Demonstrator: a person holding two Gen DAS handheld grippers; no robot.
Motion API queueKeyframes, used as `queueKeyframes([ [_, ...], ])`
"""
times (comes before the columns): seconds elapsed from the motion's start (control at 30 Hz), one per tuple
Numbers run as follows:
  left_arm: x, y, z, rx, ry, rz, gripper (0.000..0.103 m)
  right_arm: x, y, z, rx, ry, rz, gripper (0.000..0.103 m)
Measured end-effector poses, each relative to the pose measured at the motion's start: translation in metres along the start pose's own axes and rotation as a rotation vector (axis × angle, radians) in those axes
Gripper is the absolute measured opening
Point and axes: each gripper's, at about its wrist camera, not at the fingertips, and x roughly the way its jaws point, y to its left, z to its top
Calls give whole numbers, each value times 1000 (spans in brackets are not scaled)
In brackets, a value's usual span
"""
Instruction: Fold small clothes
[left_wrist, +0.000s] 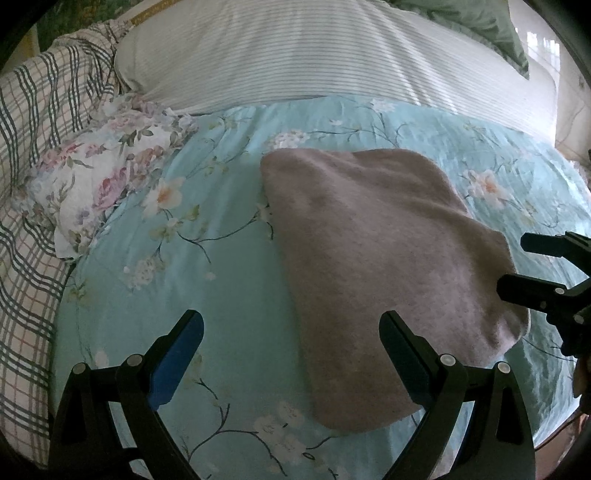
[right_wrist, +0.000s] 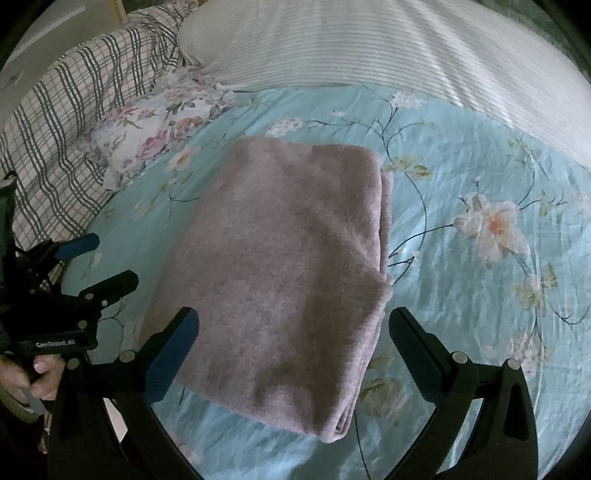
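Both hand-held grippers hang spread wide above the bed, gripping nothing. Seen from its own camera, the left hand-held gripper (left_wrist: 291, 326) has its black fingers with blue pads (left_wrist: 177, 365) apart over the pale turquoise bedsheet printed with white blossoms and dark twigs (left_wrist: 207, 229); its right-side finger overlaps the near edge of the folded mauve fleece garment (left_wrist: 376, 266), though whether it touches the cloth is not clear. The right hand-held gripper (right_wrist: 293, 325) straddles the near end of that same garment, one finger on either side, with the fabric showing between them.

The folded mauve fleece garment lies flat on the sheet as a thick, roughly rectangular stack, its layered edges visible along the right side in the right wrist view.

Beyond the garment, at the head of the bed, rests a large white pillow with fine grey stripes (left_wrist: 317, 55). To the garment's left sits a small cushion covered in white cloth with pink roses (left_wrist: 107, 173), and further left of that a bundled cream blanket with a dark green and red check (left_wrist: 40, 110). A grey-green cloth (left_wrist: 491, 26) lies past the striped pillow.

A hand (right_wrist: 40, 373) grips the left tool's handle at the left edge of the right wrist view.
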Motion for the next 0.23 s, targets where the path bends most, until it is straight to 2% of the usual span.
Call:
queueKeyframes([
  [0.23,-4,-1,-3,-6,-4,8,96,2,3,-1,8,-12,12,102],
])
